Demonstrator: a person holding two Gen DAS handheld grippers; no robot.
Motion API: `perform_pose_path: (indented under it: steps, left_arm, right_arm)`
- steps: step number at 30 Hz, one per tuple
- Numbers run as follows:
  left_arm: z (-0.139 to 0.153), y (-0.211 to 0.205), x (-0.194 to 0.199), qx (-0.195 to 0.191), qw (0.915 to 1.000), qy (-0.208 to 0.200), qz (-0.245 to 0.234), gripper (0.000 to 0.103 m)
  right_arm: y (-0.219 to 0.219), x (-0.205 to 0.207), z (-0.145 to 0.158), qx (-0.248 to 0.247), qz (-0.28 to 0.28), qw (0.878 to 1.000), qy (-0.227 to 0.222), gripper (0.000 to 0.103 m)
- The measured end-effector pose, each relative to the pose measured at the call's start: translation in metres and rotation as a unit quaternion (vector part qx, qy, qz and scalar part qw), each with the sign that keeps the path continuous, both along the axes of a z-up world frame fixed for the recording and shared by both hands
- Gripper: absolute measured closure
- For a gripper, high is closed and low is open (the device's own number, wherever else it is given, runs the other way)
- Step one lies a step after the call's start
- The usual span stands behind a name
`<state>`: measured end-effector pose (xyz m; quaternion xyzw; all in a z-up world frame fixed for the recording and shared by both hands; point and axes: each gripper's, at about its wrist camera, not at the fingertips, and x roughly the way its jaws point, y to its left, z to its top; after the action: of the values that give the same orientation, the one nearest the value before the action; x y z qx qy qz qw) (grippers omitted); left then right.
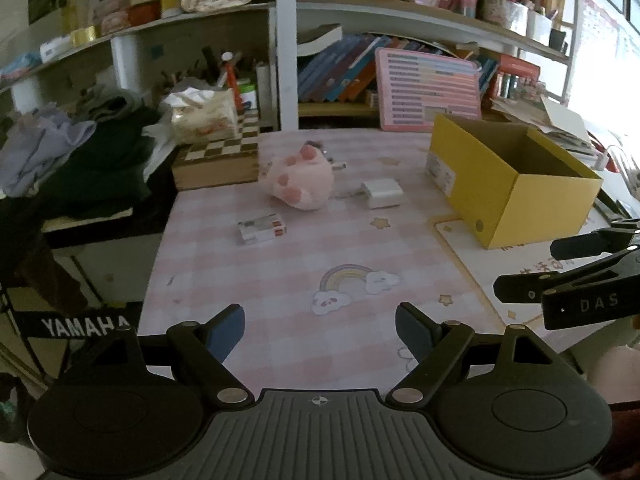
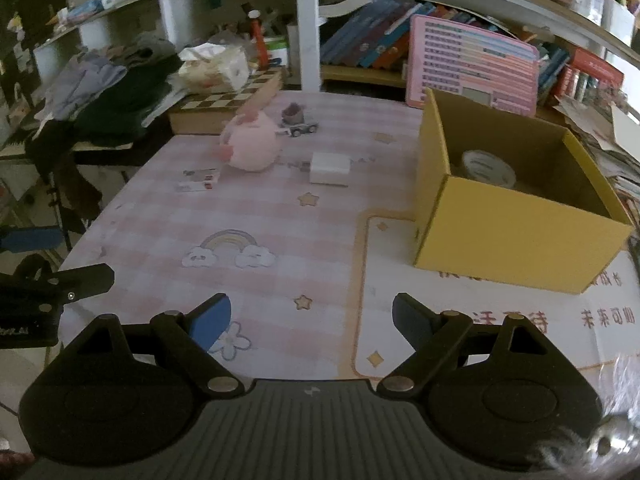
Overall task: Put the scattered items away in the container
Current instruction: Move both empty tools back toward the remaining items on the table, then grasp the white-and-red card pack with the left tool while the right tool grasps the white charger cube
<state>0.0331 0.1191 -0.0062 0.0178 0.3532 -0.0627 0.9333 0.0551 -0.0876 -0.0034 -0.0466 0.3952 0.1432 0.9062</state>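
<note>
Left wrist view: left gripper (image 1: pixel 320 330) and right gripper (image 2: pixel 311 320) both gaped empty; risk was the soft pink plush (image 1: pixel 301 179) rolling off the pads short of the yellow box (image 1: pixel 516 184).

Dim, soft-focus fisheye; window glare right.
</note>
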Motion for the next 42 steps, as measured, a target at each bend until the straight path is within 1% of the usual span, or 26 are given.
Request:
perform_pose_path:
  steps: [6, 11, 18, 24, 28, 33, 37, 42]
  left_arm:
    - [-0.005, 0.006, 0.011, 0.000, 0.9999, 0.005, 0.012, 0.018]
    - [-0.010, 0.010, 0.029, 0.003, 0.9996, 0.012, 0.024, 0.018]
    - [-0.017, 0.014, 0.071, 0.013, 0.9990, 0.015, 0.040, 0.018]
    - [-0.026, 0.014, 0.105, 0.018, 0.9983, 0.023, 0.050, 0.018]
    - [-0.036, 0.018, 0.128, 0.018, 0.9974, 0.029, 0.063, 0.018]
    - [-0.050, 0.020, 0.155, 0.016, 0.9958, 0.037, 0.083, 0.018]
    - [-0.060, 0.019, 0.173, 0.019, 0.9949, 0.043, 0.090, 0.018]
    - [-0.070, 0.020, 0.190, 0.021, 0.9938, 0.050, 0.097, 0.018]
  right_arm:
    - [0.012, 0.017, -0.004, -0.008, 0.017, 1.000, 0.005, 0.015]
    - [0.018, 0.038, -0.009, -0.011, 0.030, 0.999, 0.010, 0.015]
    - [0.029, 0.085, -0.016, -0.020, 0.037, 0.999, 0.005, 0.017]
    - [0.035, 0.128, -0.023, -0.011, 0.036, 0.999, 0.019, 0.017]
    - [0.037, 0.154, -0.031, -0.007, 0.030, 0.999, 0.035, 0.017]
    - [0.043, 0.185, -0.045, -0.007, 0.007, 0.999, 0.052, 0.018]
    - [0.047, 0.207, -0.053, -0.017, -0.003, 0.998, 0.054, 0.018]
    - [0.051, 0.231, -0.060, -0.017, -0.012, 0.998, 0.057, 0.018]
